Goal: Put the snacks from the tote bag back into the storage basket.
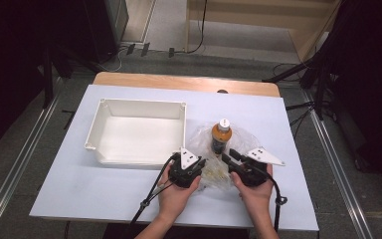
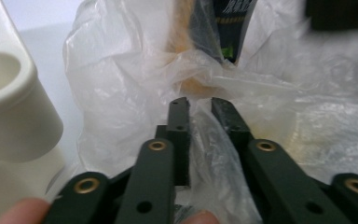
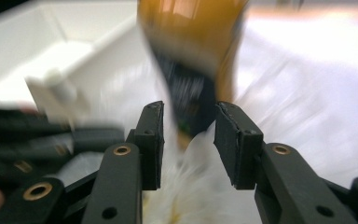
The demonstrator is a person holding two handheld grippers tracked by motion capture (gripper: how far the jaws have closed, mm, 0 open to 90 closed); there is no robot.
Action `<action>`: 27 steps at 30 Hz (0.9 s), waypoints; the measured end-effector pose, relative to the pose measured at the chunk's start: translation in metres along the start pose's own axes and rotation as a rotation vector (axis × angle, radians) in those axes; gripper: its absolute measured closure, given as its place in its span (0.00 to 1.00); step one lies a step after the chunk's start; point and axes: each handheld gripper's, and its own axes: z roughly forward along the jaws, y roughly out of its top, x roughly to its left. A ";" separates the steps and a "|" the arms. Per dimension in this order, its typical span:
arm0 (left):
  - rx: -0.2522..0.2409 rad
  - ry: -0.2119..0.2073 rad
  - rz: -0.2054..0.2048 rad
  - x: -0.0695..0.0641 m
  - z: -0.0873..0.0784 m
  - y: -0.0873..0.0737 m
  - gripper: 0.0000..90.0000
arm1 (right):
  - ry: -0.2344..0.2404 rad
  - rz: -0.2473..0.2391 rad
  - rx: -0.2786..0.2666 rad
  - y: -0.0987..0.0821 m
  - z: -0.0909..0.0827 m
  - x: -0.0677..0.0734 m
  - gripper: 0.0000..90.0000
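Observation:
A clear plastic bag (image 1: 244, 140) lies crumpled on the white table, right of centre. A bottle (image 1: 222, 137) of amber liquid with a white cap and dark label stands upright in it. My left gripper (image 1: 203, 164) is at the bag's near left edge. In the left gripper view its jaws (image 2: 200, 105) are nearly together, pinching a fold of the bag (image 2: 121, 70), with the bottle (image 2: 228, 28) just beyond. My right gripper (image 1: 227, 156) is at the bag's near right side. Its jaws (image 3: 189, 109) stand apart, blurred bag film (image 3: 307, 84) rising loosely between them, and point at the bottle (image 3: 191, 37).
A white rectangular tray (image 1: 142, 103) sits left of the bag, and its rim is close beside my left gripper (image 2: 9, 107) and also appears in the right gripper view (image 3: 88, 56). The table (image 1: 104, 189) has bare room at the front left. Dark stands and cables ring the table.

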 end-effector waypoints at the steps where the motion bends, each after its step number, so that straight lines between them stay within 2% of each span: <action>1: 0.007 0.005 0.001 -0.001 0.001 0.000 0.93 | -0.013 0.000 -0.029 0.006 -0.006 -0.001 0.71; 4: 0.019 0.023 0.018 -0.003 0.003 0.000 0.95 | -0.069 0.000 -0.093 0.024 -0.018 -0.007 0.64; 7: 0.021 0.016 0.011 -0.002 0.003 0.001 0.95 | -0.138 0.070 -0.127 0.032 -0.015 -0.022 0.60; 8: 0.021 0.014 0.012 -0.002 0.003 0.001 0.95 | -0.150 0.089 -0.118 0.032 -0.010 -0.028 0.58; 11: 0.021 0.010 0.011 -0.001 0.003 0.001 0.95 | -0.181 0.062 -0.037 0.026 0.015 -0.038 0.56; 12: 0.023 0.009 0.007 -0.001 0.003 0.001 0.95 | -0.175 0.070 -0.011 0.023 0.021 -0.040 0.59; 14: 0.023 0.000 0.001 0.001 0.003 0.001 0.95 | -0.170 0.114 0.080 0.015 0.037 -0.046 0.73; 16: 0.018 -0.001 -0.009 0.001 0.003 0.001 0.95 | -0.179 0.140 0.130 0.009 0.046 -0.050 0.84; 18: 0.019 -0.006 -0.013 0.002 0.002 0.001 0.95 | -0.184 0.145 0.177 0.004 0.053 -0.052 0.91; 20: 0.018 -0.012 -0.016 0.003 0.002 0.001 0.95 | -0.195 0.144 0.214 0.000 0.058 -0.053 0.95; 22: 0.017 -0.016 -0.018 0.003 0.002 0.001 0.95 | -0.238 0.130 0.260 -0.006 0.063 -0.056 0.98; 25: 0.022 -0.020 -0.020 0.004 0.002 0.001 0.95 | -0.262 0.123 0.253 -0.005 0.063 -0.058 0.97; 27: 0.022 -0.019 -0.023 0.004 0.002 0.001 0.95 | -0.275 0.120 0.240 -0.005 0.061 -0.058 0.89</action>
